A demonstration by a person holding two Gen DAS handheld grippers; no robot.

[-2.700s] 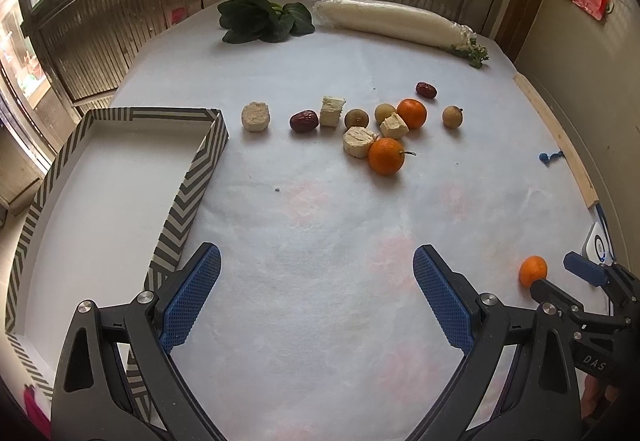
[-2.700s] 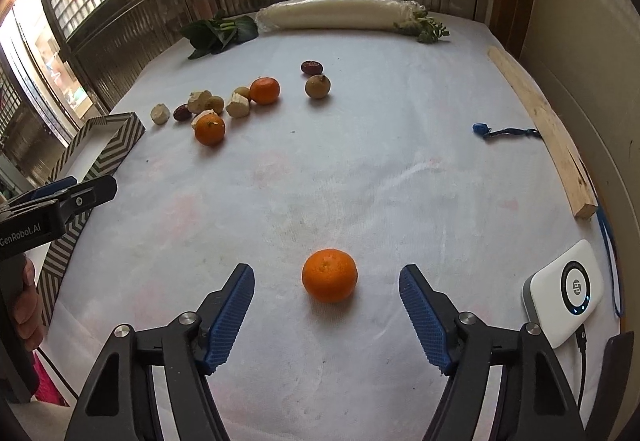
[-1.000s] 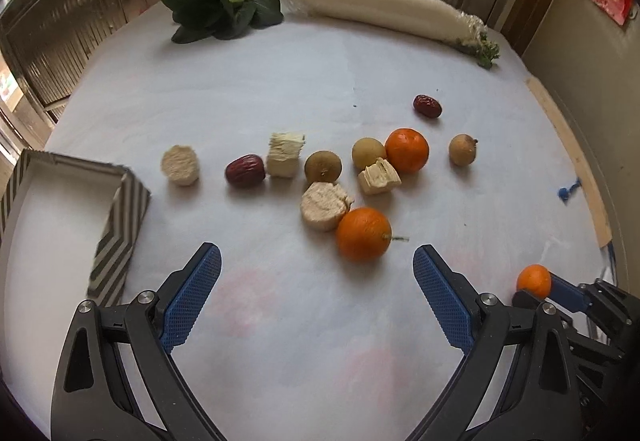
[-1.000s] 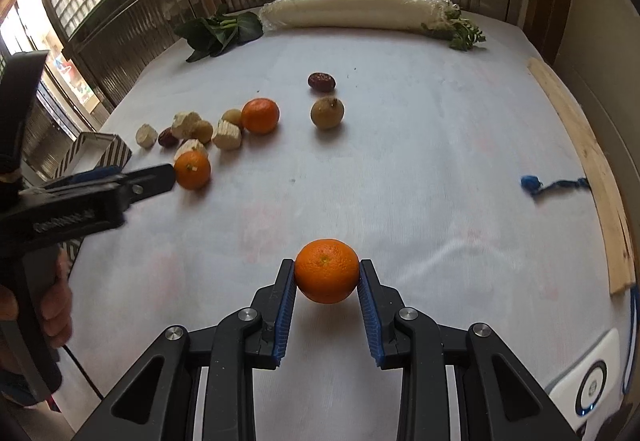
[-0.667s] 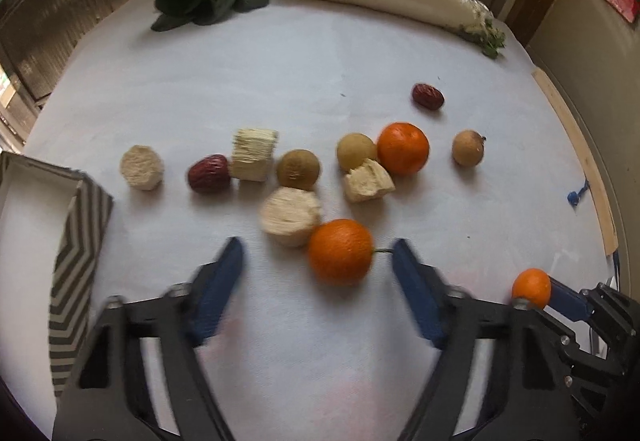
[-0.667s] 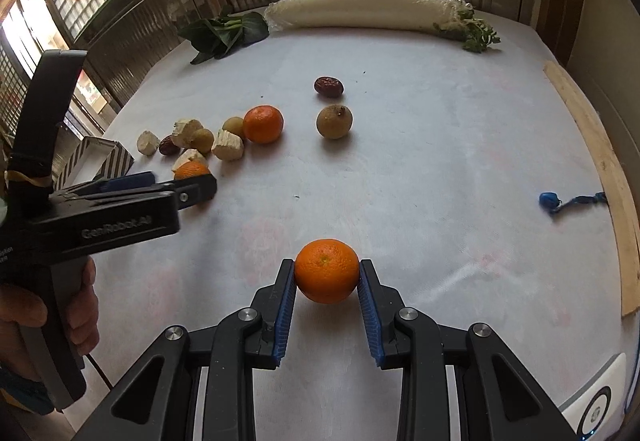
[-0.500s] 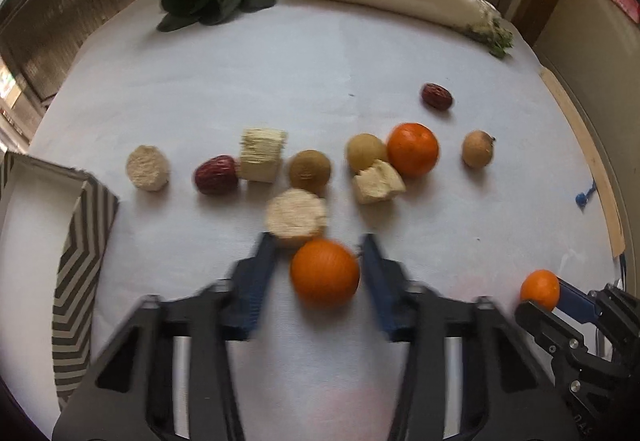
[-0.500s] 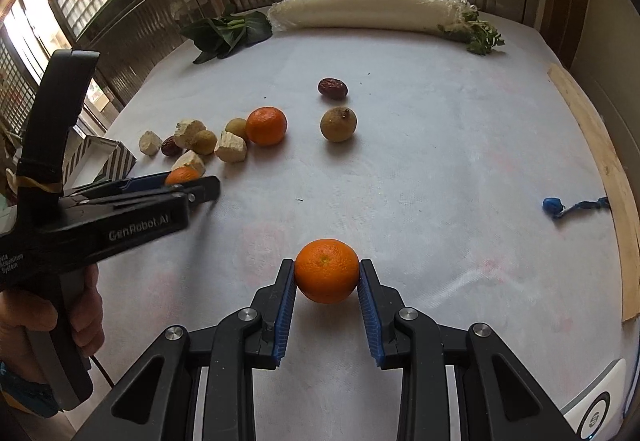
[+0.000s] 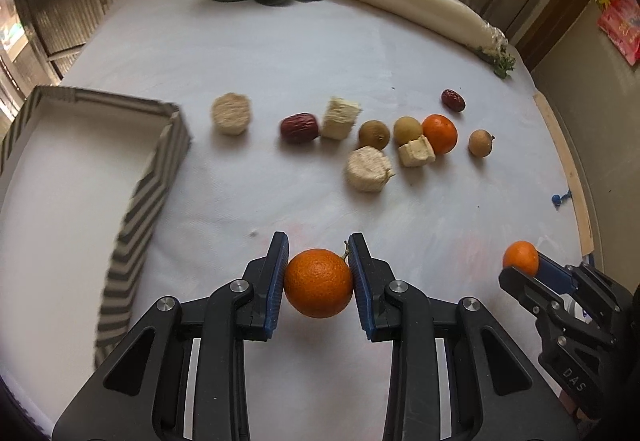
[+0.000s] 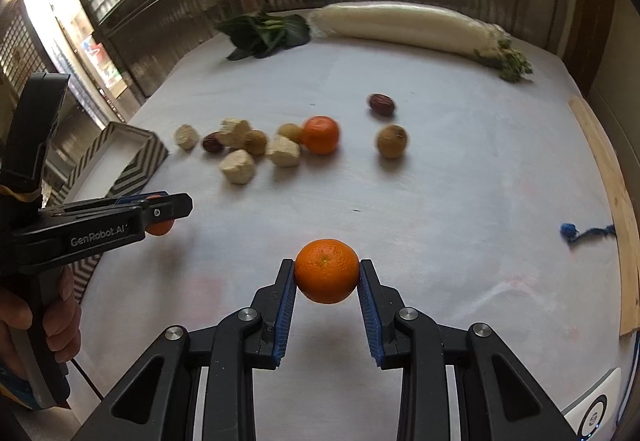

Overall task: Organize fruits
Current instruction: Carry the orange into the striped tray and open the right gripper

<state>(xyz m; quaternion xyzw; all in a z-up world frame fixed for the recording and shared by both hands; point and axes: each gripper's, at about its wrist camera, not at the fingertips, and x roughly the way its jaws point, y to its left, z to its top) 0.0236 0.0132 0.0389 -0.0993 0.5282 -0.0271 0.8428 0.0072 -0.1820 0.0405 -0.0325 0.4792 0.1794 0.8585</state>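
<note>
Your left tool point(image 9: 319, 283) is clamped on a stemmed orange point(image 9: 319, 283), its blue pads pressed to both sides of the fruit. The striped box point(image 9: 120, 253) lies to the left of this tool, its near corner cut off by the frame edge. Ahead of the tool, the loose pile sits on the bench point(image 9: 280, 53): a third orange point(image 9: 439, 133), a red date point(image 9: 299, 127) and pale chunks you cannot identify.

Your right tool point(image 10: 327, 283) grips a smaller orange point(image 10: 327, 270) the same way. From this view, to the left of the tool, the left tool's body hides most of its fruit; only an orange sliver shows. A white device point(image 10: 592, 407) is cropped at the lower right.
</note>
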